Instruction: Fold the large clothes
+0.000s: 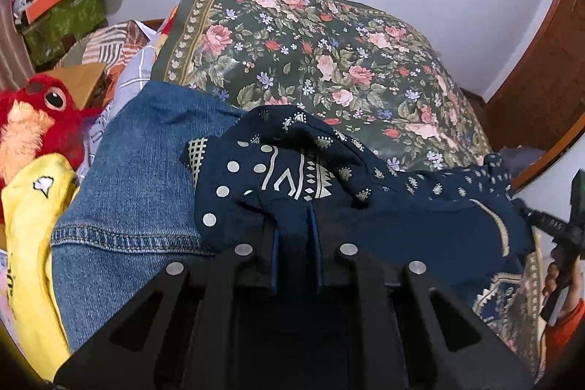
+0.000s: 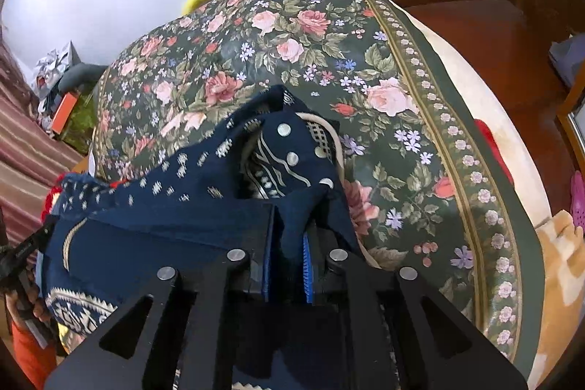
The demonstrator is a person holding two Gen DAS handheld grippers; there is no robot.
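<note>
A navy garment [image 1: 420, 218] with a cream geometric print lies bunched on the floral bedspread [image 1: 329, 61]. My left gripper [image 1: 295, 236] points down at it, its blue pads shut on a fold of the navy cloth that fills the gap between them. In the right wrist view the same navy garment [image 2: 175, 207] drapes over my right gripper [image 2: 289, 243]. A narrow fold hangs between those jaws, and the ribbed blue pad [image 2: 308, 265] on the right shows bare beside it. The cloth stretches between both grippers.
Blue jeans [image 1: 139, 189] lie left of the garment, with a red plush toy [image 1: 40, 119] and a yellow plush [image 1: 33, 236] beside them. Boxes and clutter [image 1: 62, 10] pile at the far left. A wooden floor [image 2: 486, 35] lies beyond the bed, and a person's hand [image 1: 563, 276] shows at the right.
</note>
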